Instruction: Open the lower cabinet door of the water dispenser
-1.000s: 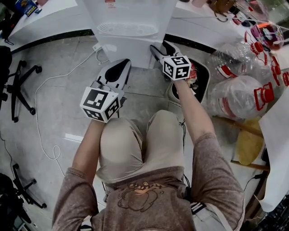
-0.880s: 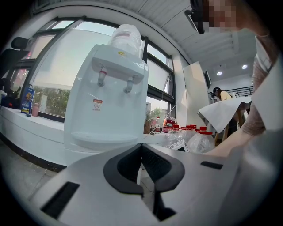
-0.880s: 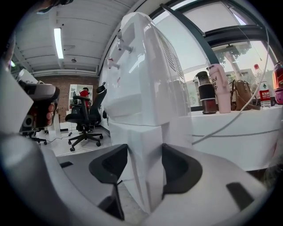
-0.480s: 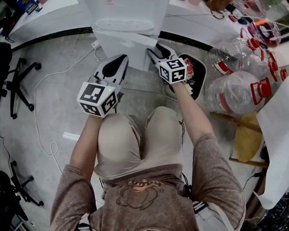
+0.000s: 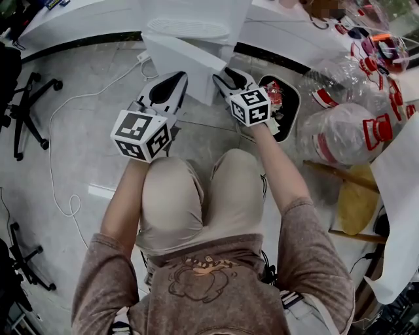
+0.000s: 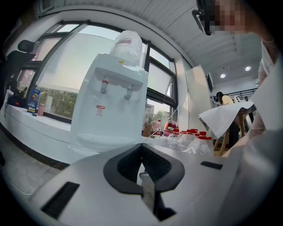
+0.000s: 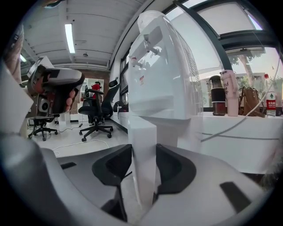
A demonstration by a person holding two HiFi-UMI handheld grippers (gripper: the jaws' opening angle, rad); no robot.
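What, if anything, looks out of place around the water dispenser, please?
Only clutter: empty water jugs lie heaped on their sides beside the water dispenser. The lower cabinet door stands ajar, but the right gripper, whose jaws have just been closing on the door's edge, holds it.

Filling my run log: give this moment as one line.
right gripper: jaws just closed further, gripping cabinet door edge | cabinet door: ajar | left gripper: shut, empty
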